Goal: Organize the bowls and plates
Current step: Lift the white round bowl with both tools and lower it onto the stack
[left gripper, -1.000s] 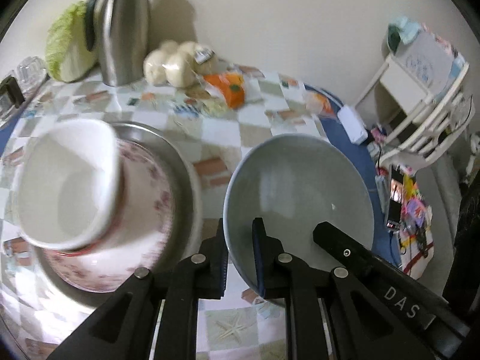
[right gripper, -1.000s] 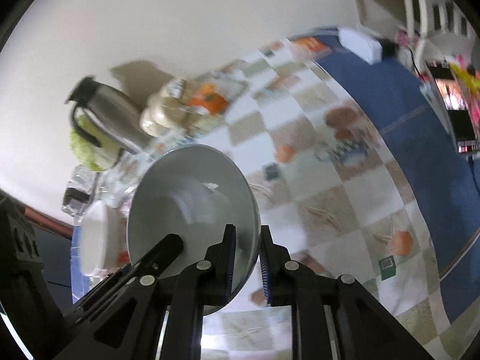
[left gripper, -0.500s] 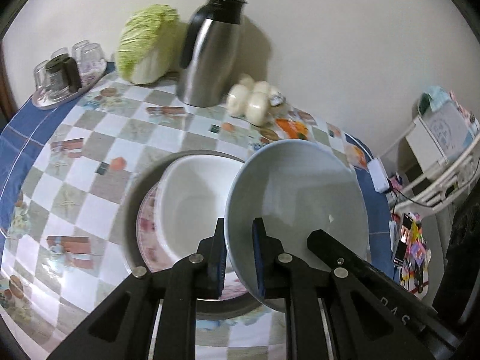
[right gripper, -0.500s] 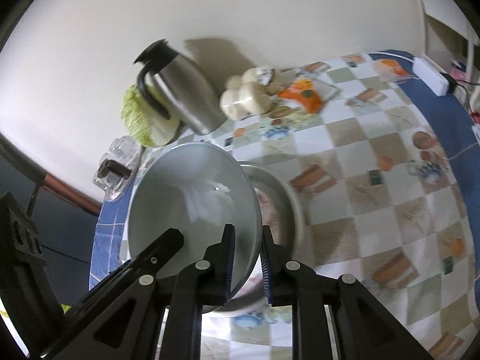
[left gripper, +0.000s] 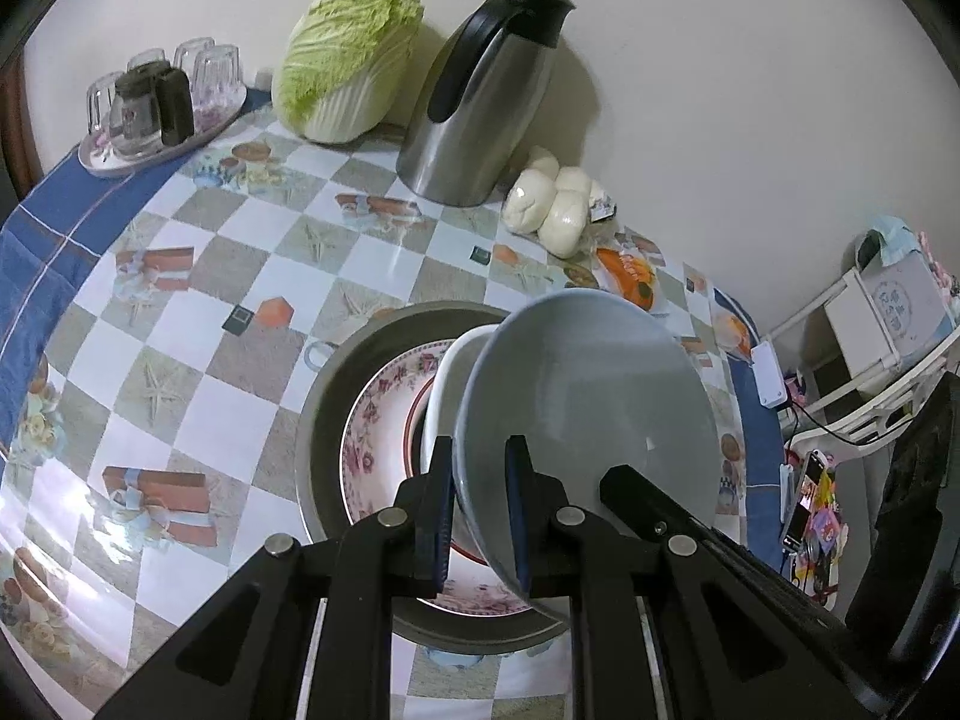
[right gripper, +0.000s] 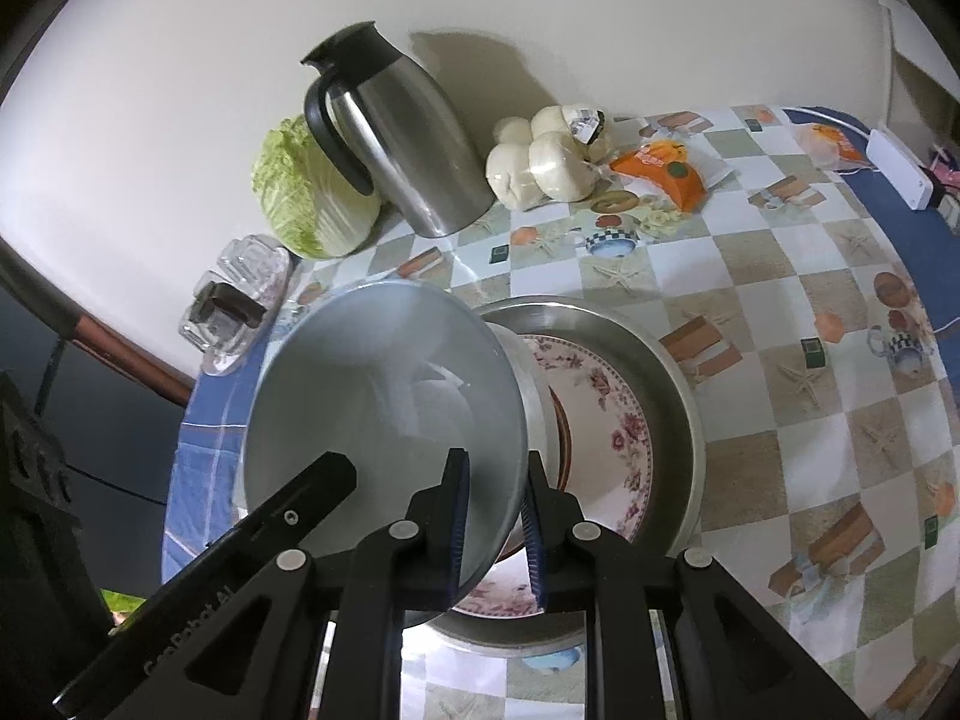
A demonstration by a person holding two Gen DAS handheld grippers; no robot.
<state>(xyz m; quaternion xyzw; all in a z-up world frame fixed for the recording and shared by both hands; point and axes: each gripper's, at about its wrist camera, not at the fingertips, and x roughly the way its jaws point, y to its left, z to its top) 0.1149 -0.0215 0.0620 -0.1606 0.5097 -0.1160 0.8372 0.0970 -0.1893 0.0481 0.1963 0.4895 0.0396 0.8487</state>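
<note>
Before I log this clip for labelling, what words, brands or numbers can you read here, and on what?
"GenRobot.AI": white lettering along the left gripper's black arm, in the right wrist view.
Sticker on the bag of white buns: print too small.
Orange packet: print blurred.
Phone screen beside the table: unreadable.

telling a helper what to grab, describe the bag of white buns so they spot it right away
Find the tall steel jug with a black handle against the wall. Beside its base, opposite the green cabbage, lies the clear bag of round white buns. Unlike the flat orange packet next to it, it is lumpy and pale.
</note>
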